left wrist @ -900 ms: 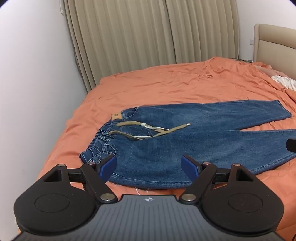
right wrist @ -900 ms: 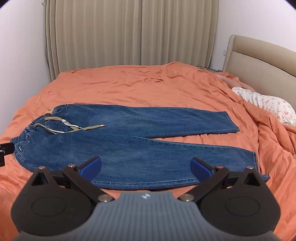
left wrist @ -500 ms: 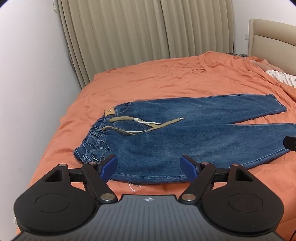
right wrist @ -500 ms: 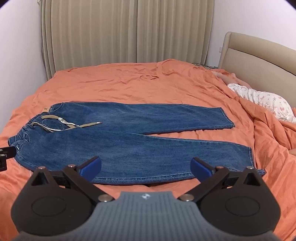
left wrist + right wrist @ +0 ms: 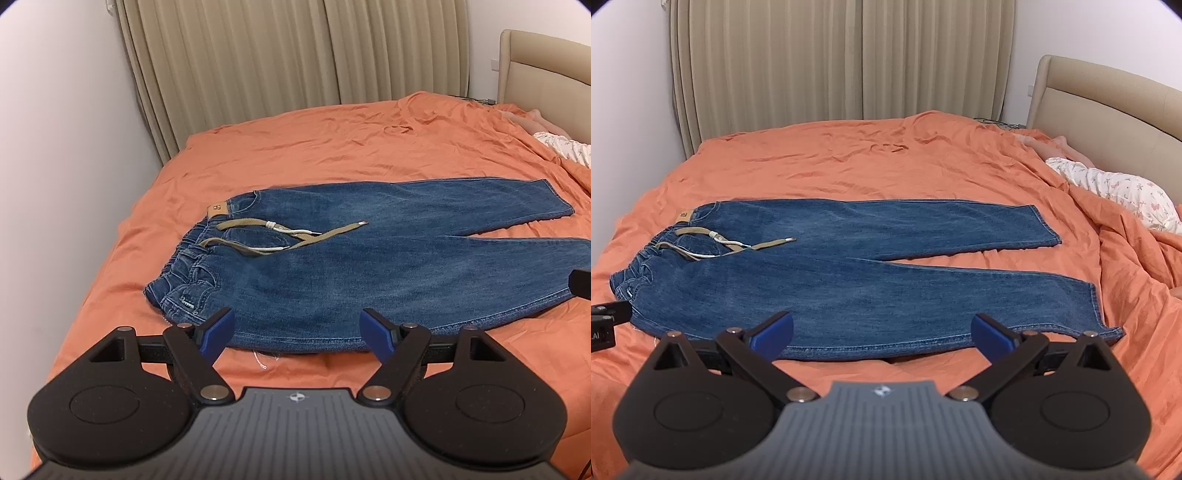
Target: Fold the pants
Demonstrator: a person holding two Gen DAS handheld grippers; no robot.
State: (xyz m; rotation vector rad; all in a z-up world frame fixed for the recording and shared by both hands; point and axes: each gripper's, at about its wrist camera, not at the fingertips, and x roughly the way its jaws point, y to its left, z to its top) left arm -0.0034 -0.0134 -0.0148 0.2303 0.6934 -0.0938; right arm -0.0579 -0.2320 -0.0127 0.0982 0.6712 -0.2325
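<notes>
Blue jeans [image 5: 369, 258] lie flat on the orange bed, waistband to the left, both legs spread to the right, with a tan drawstring [image 5: 280, 240] on the front. They also show in the right wrist view [image 5: 857, 277]. My left gripper [image 5: 297, 328] is open and empty, just above the near edge by the waist. My right gripper [image 5: 882, 332] is open and empty, above the near leg's lower edge.
The orange sheet [image 5: 849, 162] covers the bed. A beige headboard [image 5: 1108, 110] and a white patterned pillow [image 5: 1126, 192] are at the right. Beige curtains [image 5: 842, 62] hang behind. A white wall [image 5: 55, 147] runs along the left bed edge.
Both grippers have pulled back and up a little from the jeans, so the near hem now sits just past the fingertips. The jeans have not moved.
</notes>
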